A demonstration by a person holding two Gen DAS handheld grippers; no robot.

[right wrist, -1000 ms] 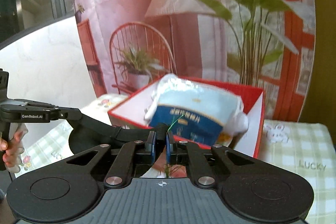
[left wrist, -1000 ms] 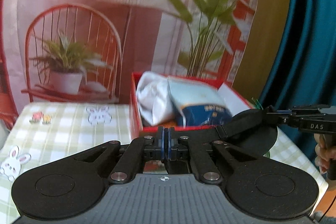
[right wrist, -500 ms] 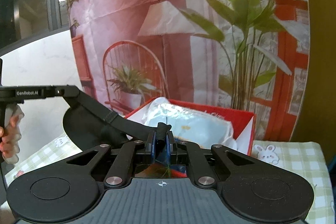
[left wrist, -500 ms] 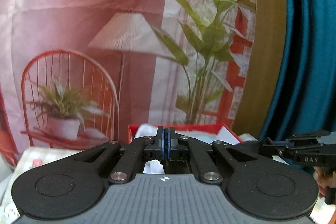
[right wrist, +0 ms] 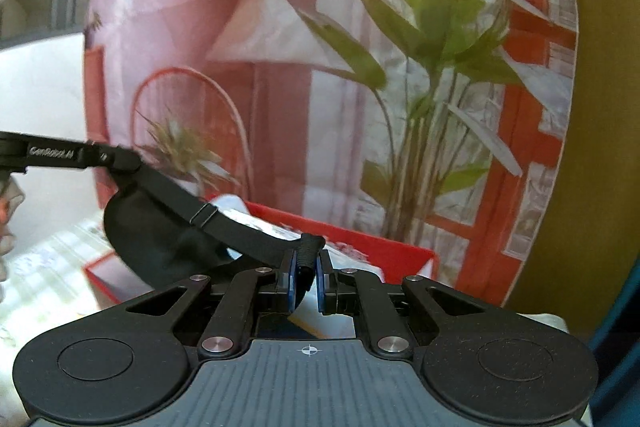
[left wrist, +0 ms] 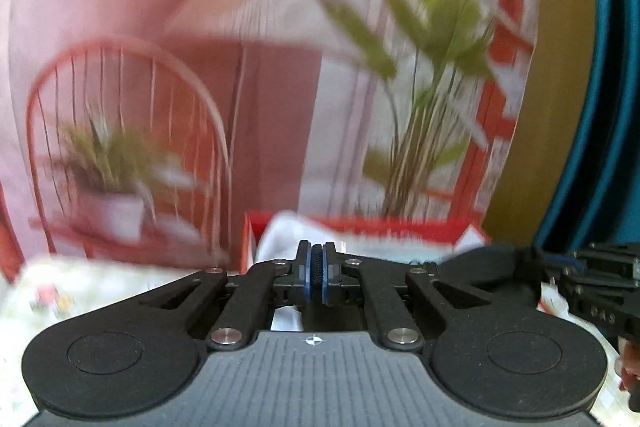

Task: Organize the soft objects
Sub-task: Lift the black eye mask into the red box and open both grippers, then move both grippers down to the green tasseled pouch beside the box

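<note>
A black eye mask (right wrist: pixel 160 239) with an elastic strap (right wrist: pixel 240 231) hangs stretched between both grippers, above a red box (right wrist: pixel 384 247). My right gripper (right wrist: pixel 306 279) is shut on one end of the strap. My left gripper (left wrist: pixel 316 277) is shut on the strap's other end; it also shows at the left of the right wrist view (right wrist: pixel 80 155). The mask's black pad appears in the left wrist view (left wrist: pixel 492 275) beside the right gripper (left wrist: pixel 592 279). The red box (left wrist: pixel 400 225) holds a white soft bag (left wrist: pixel 292 231) and a pale blue packet (right wrist: pixel 256 223).
A printed backdrop with a lamp, chair and plants (right wrist: pixel 400 67) stands behind the box. A green checked tablecloth (left wrist: pixel 80 291) covers the table. A teal curtain (left wrist: pixel 600 107) hangs at the right. A hand (right wrist: pixel 8 211) holds the left gripper.
Both grippers have risen with the eye mask's strap pulled taut between them. The box and its contents have dropped lower in both views. The left wrist view is motion-blurred.
</note>
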